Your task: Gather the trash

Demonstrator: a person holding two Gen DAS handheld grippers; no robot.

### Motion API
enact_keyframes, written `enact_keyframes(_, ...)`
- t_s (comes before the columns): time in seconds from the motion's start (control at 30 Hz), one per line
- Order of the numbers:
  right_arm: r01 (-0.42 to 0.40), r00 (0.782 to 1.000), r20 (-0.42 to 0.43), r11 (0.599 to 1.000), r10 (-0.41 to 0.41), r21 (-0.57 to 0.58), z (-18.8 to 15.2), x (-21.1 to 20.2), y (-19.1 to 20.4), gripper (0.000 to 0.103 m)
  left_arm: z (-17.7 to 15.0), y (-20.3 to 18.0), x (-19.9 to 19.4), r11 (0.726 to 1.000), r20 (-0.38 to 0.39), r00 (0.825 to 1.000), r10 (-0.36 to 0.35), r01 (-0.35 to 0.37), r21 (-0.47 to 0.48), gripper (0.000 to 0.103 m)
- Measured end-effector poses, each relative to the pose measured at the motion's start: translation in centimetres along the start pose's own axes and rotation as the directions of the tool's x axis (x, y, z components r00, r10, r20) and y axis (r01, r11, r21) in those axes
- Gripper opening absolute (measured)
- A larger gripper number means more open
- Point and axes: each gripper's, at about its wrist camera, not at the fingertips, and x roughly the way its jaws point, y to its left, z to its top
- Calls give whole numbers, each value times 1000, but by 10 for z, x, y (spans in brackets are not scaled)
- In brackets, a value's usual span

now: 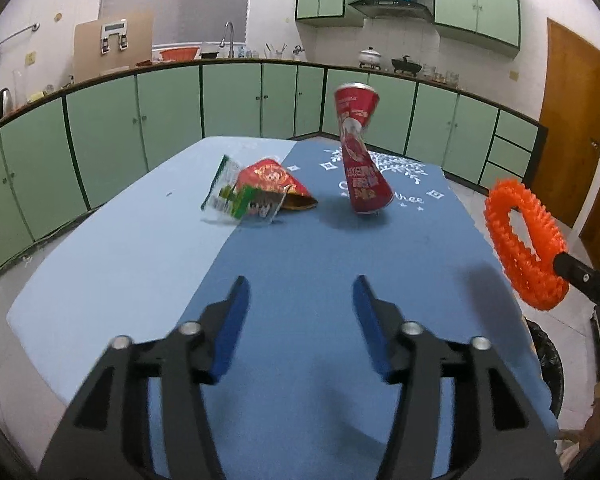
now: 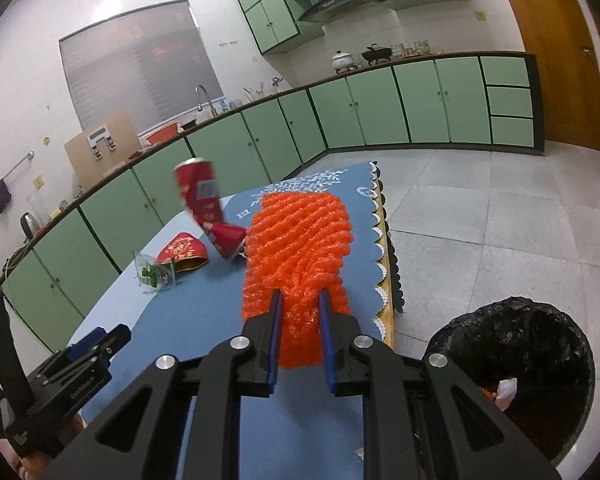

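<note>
My left gripper (image 1: 300, 284) is open over the blue tablecloth (image 1: 300, 248), with nothing between its fingers. Ahead of it a tall red snack tube (image 1: 360, 152) stands tilted on the cloth. To the tube's left lie a red paper cup (image 1: 276, 186) on its side and a clear-and-green plastic wrapper (image 1: 234, 196). My right gripper (image 2: 298, 308) is shut on an orange foam net sleeve (image 2: 300, 248), held above the table's right edge; the orange foam net sleeve (image 1: 524, 240) also shows at the right of the left wrist view. In the right wrist view the tube (image 2: 210, 208), cup (image 2: 182, 252) and wrapper (image 2: 156, 274) lie beyond the net.
A bin lined with a black bag (image 2: 520, 360) stands on the tiled floor beside the table's right edge, with some scraps inside. Green kitchen cabinets (image 1: 172, 108) run along the far walls. A wooden door (image 1: 572, 120) is at the right.
</note>
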Motion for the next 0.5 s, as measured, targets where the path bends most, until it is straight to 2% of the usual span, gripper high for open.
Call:
enact_keyframes(0.1, 4, 1000, -1, 1000, -4, 3, 1, 1, -1, 18, 12, -1, 5, 1000, 17, 1000, 2, -3, 10, 65)
enact_keyframes(0.23, 6, 1000, -9, 1000, -6, -2, 1, 4, 1, 18, 20, 2, 12, 1000, 12, 1000, 2, -2, -9, 66)
enact_keyframes(0.5, 7, 1000, -16, 1000, -7, -4, 1, 8, 2, 18, 33, 13, 17, 999, 22, 999, 44, -43, -32, 73)
